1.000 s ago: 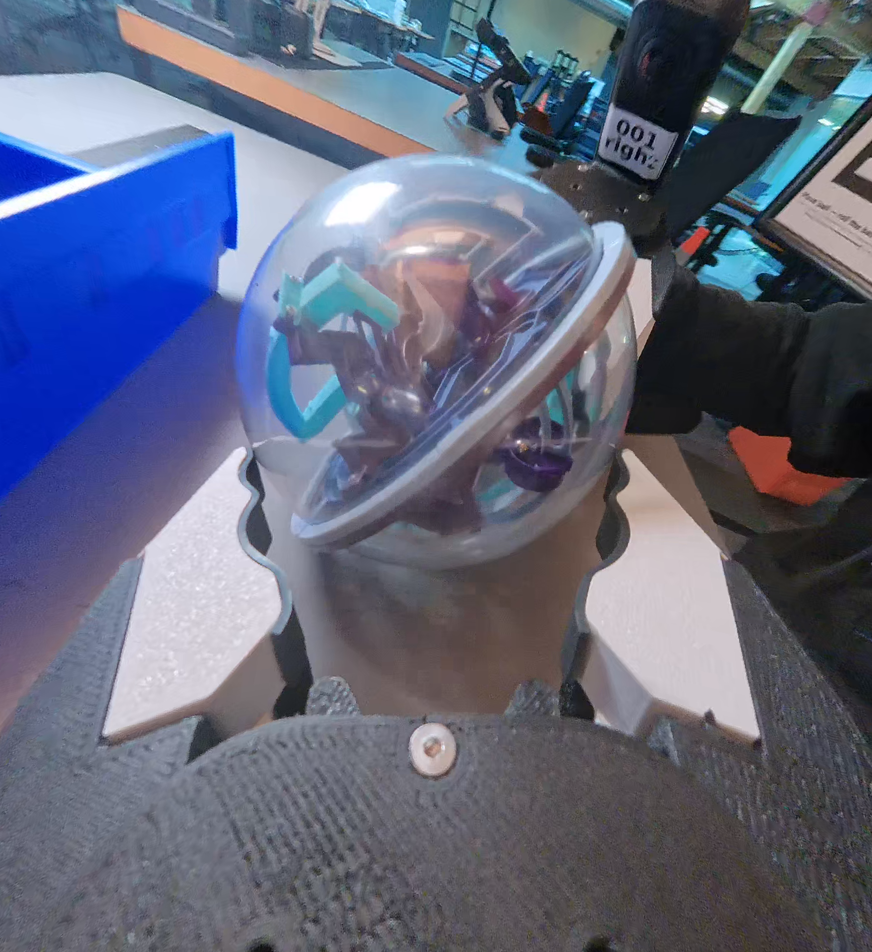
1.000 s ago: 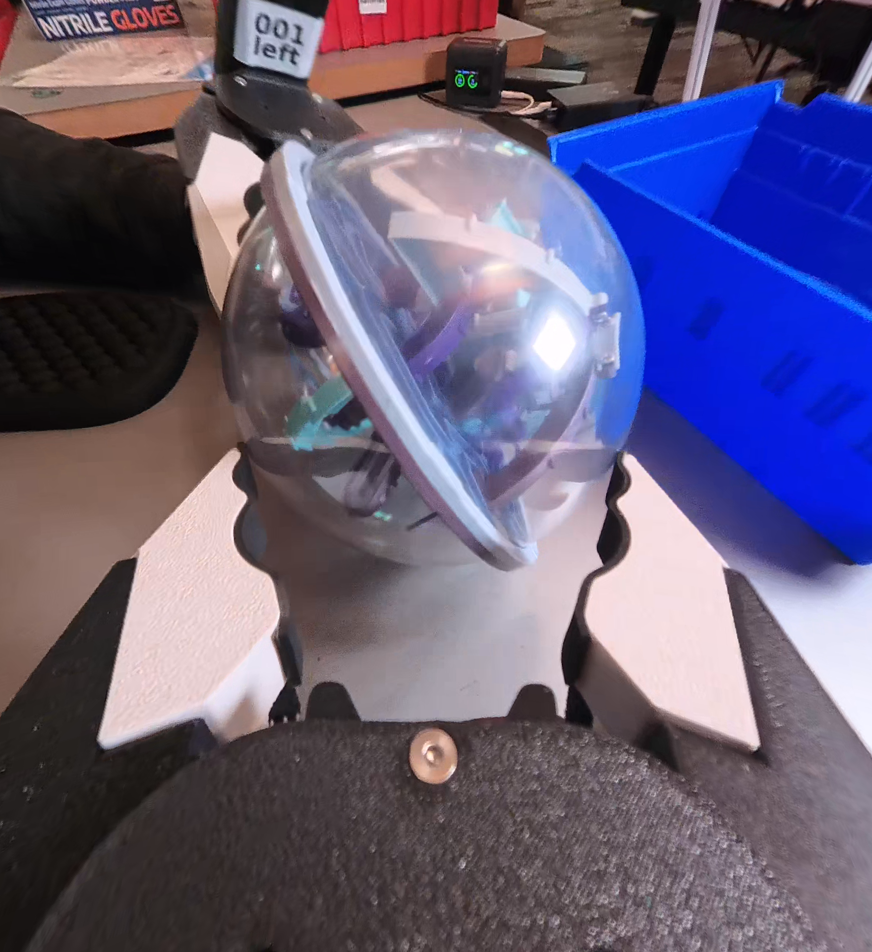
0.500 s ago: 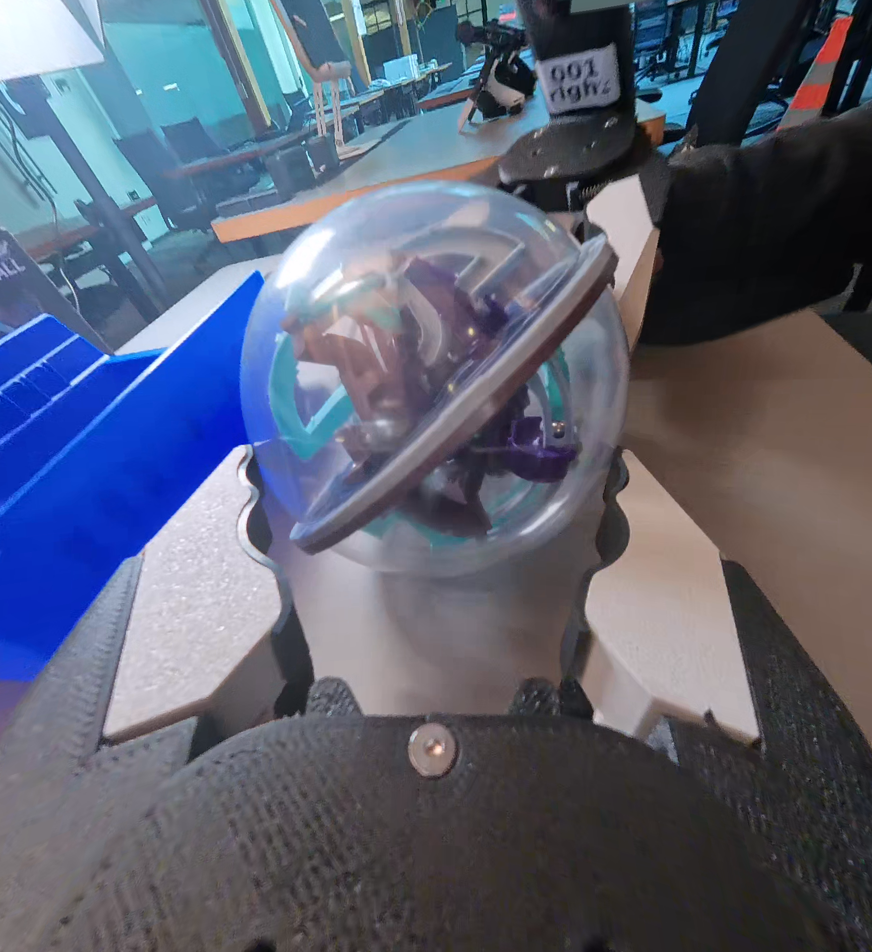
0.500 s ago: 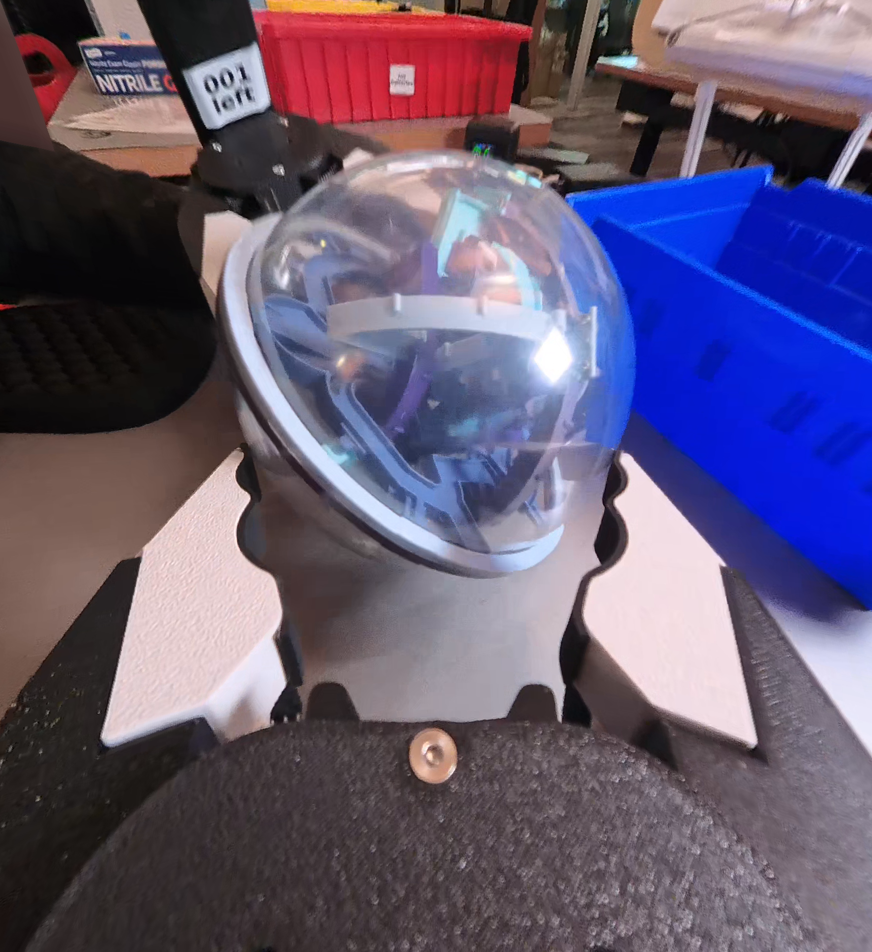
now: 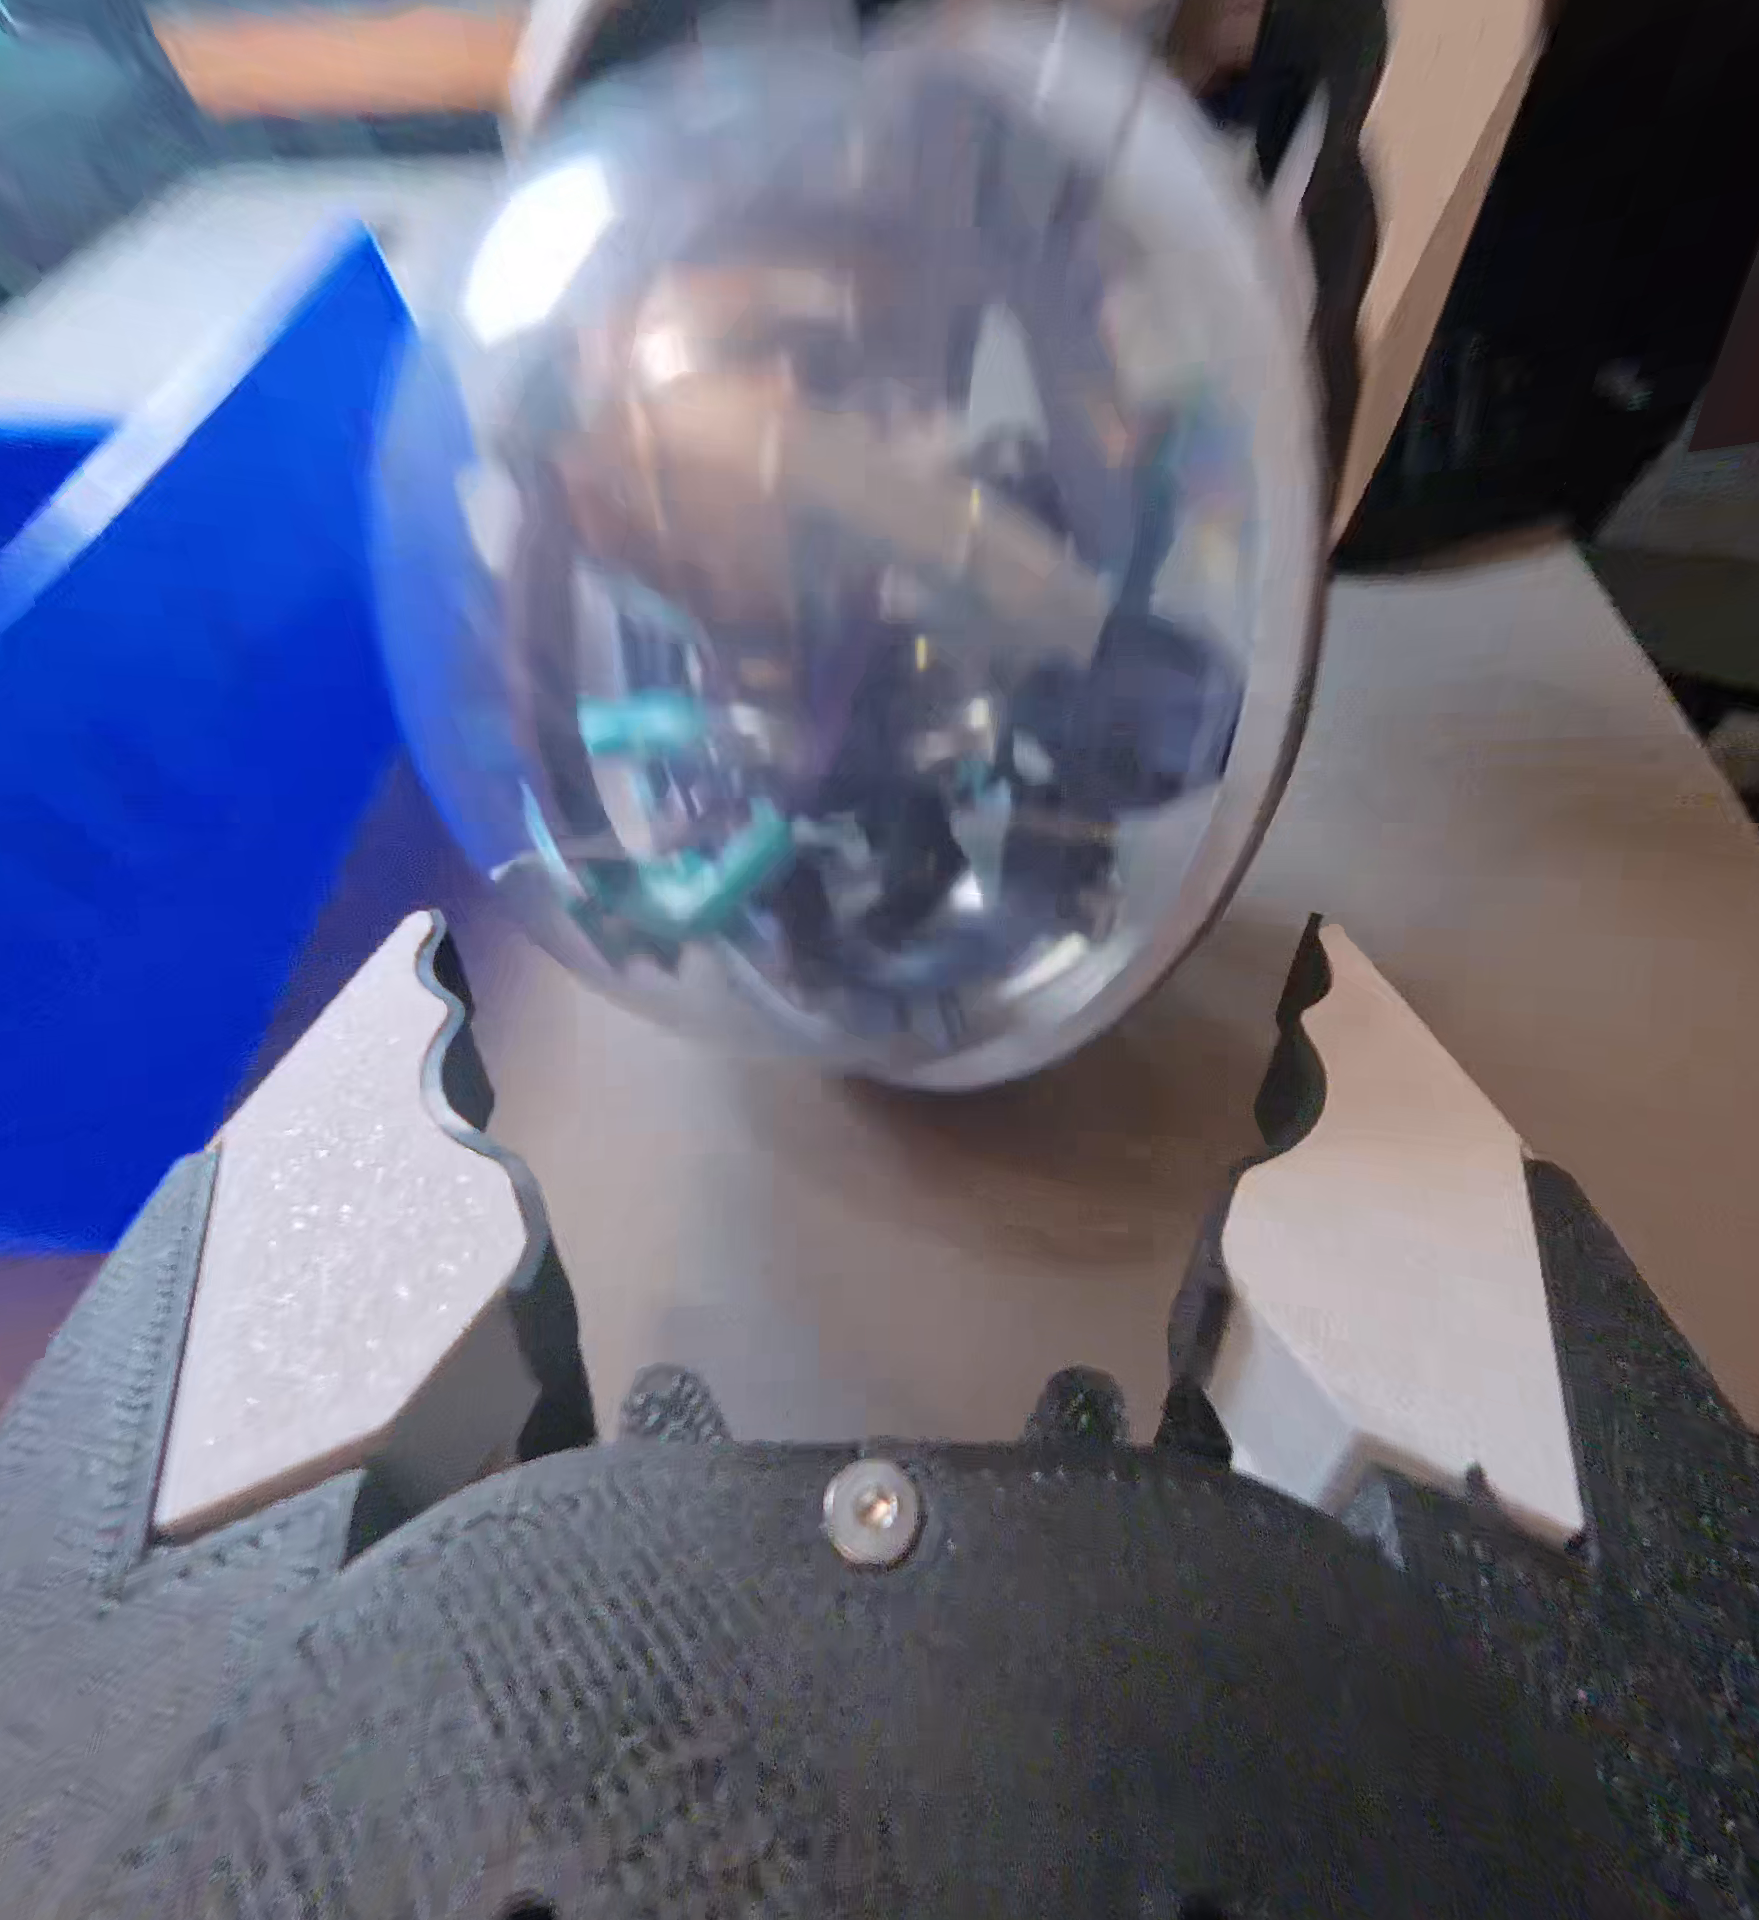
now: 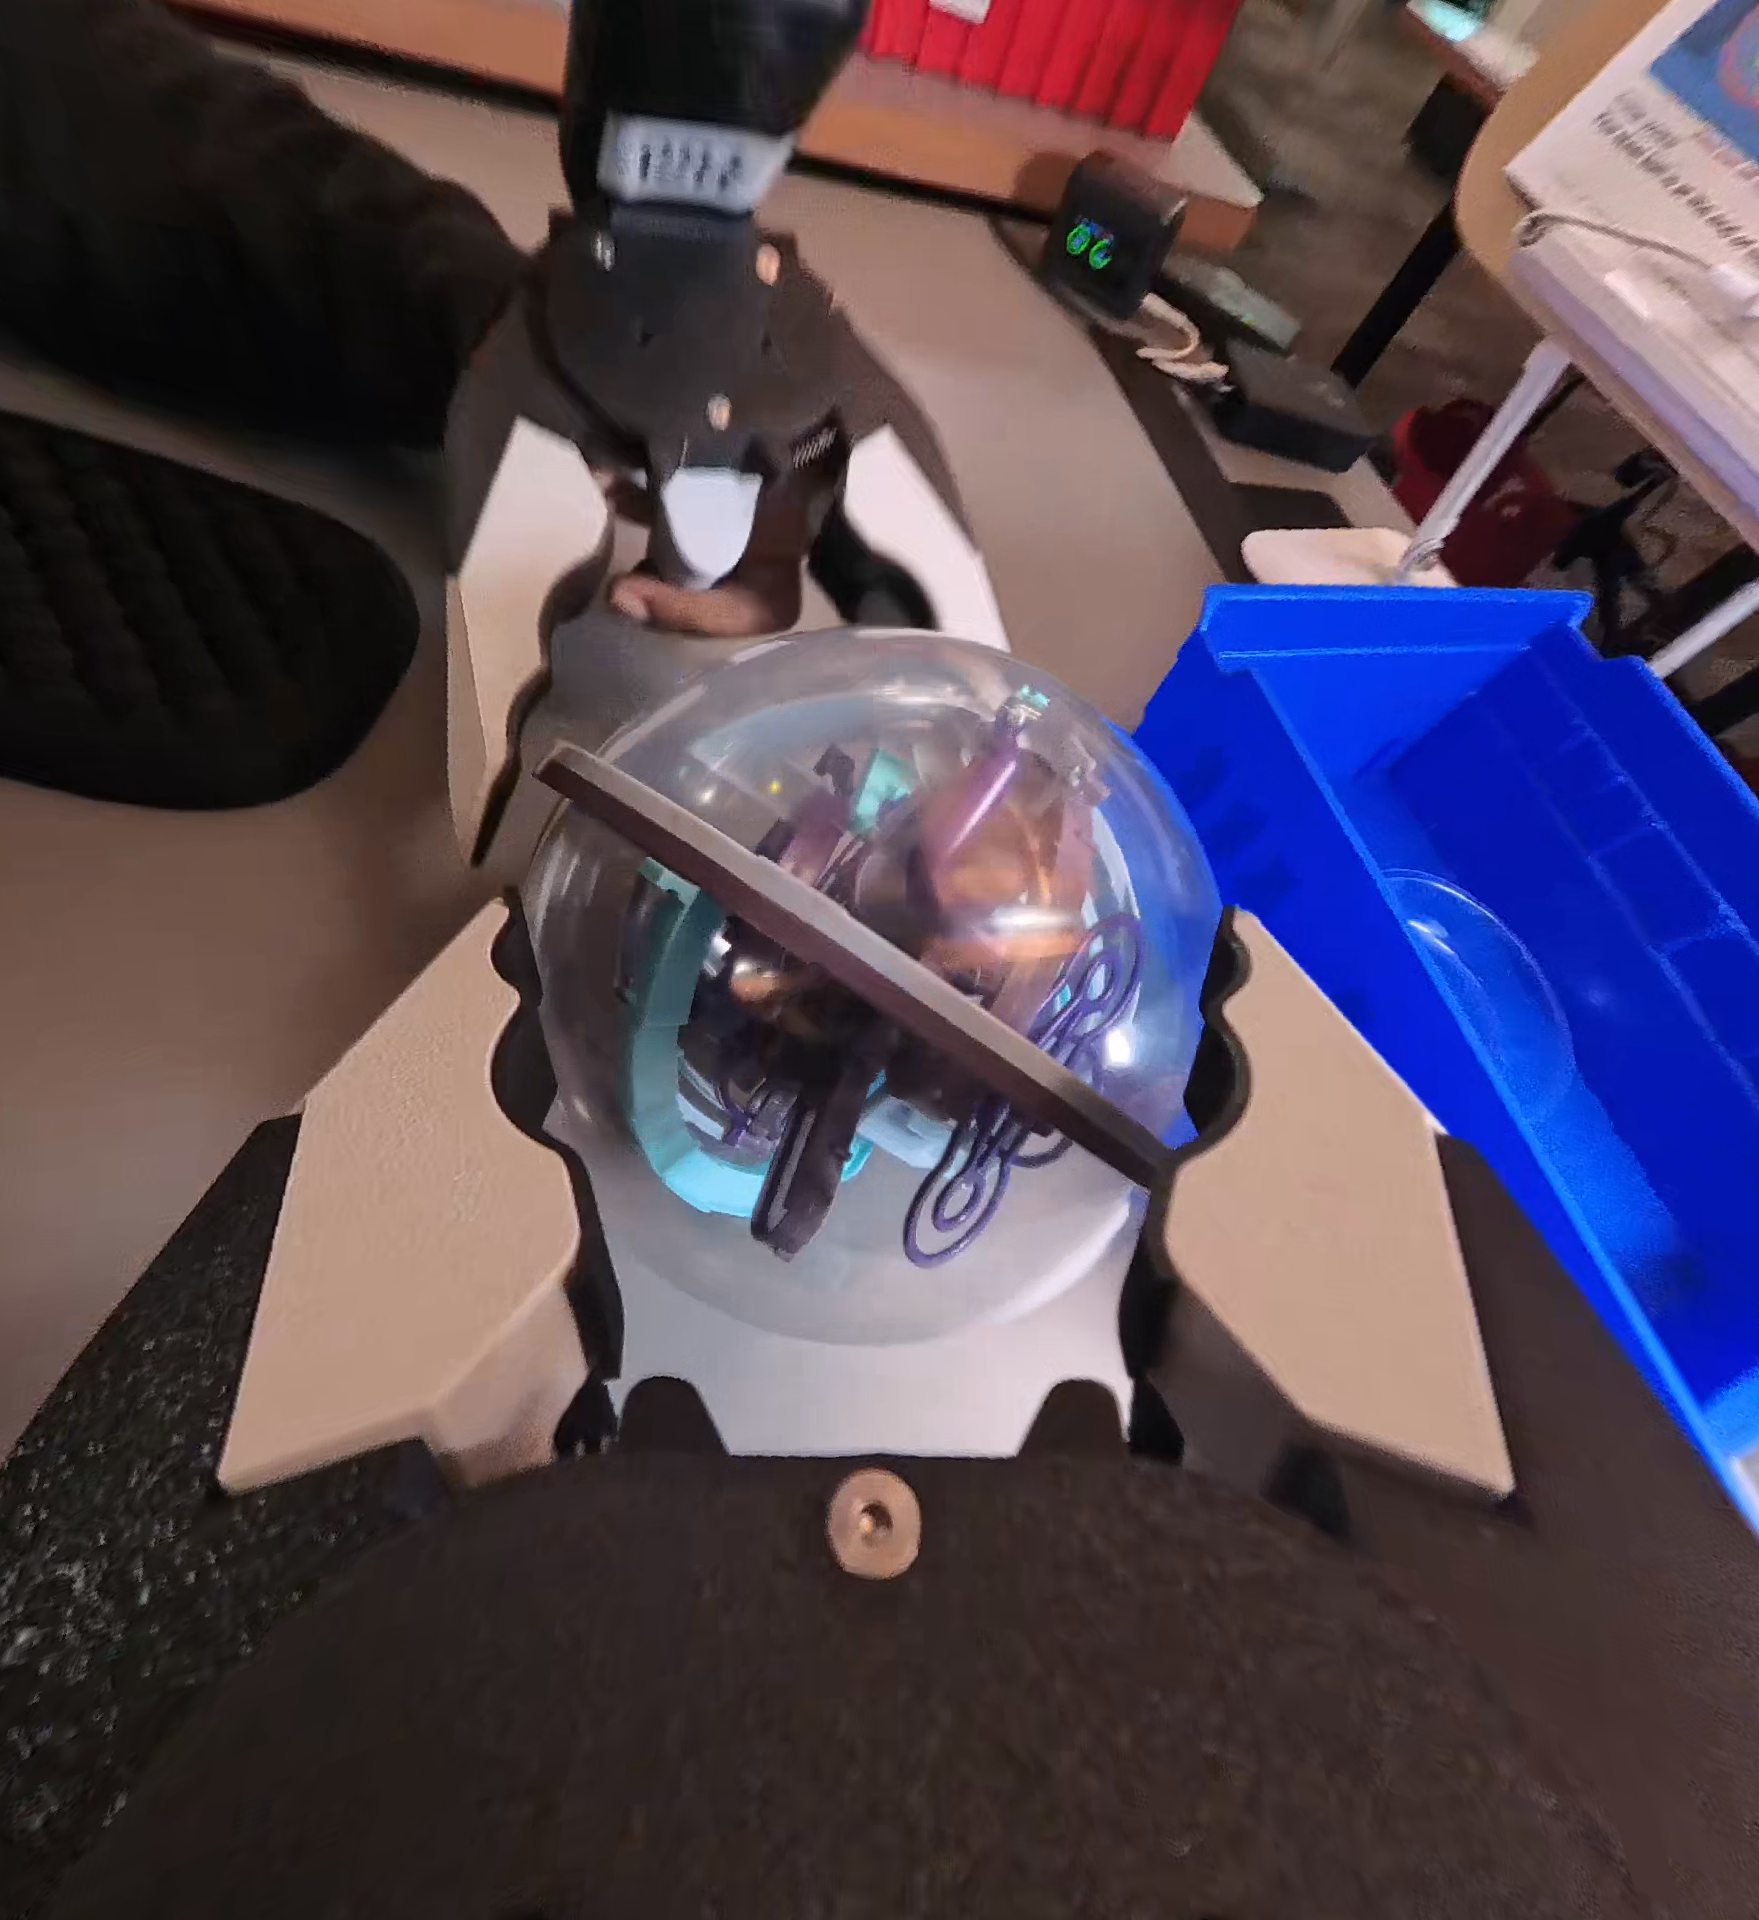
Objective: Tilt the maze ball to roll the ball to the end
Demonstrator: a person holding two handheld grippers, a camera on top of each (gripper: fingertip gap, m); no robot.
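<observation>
The maze ball (image 6: 854, 997) is a clear sphere with a grey rim band slanting across it, teal and purple tracks inside, clasped between my right gripper (image 6: 870, 1039) fingers at frame centre. My left gripper (image 5: 875, 1039) stands released, the ball (image 5: 854, 540) beyond its tips — blurred there, its small ball indiscernible. Only the right view looks into the blue bin (image 6: 1540, 935).

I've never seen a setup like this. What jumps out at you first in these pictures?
The clear maze ball, full of teal and purple tracks with a grey band around it, sits between the fingers of the right gripper. A bright blue bin stands right beside it on the table. Across the ball, the left gripper faces it, fingers spread.
</observation>
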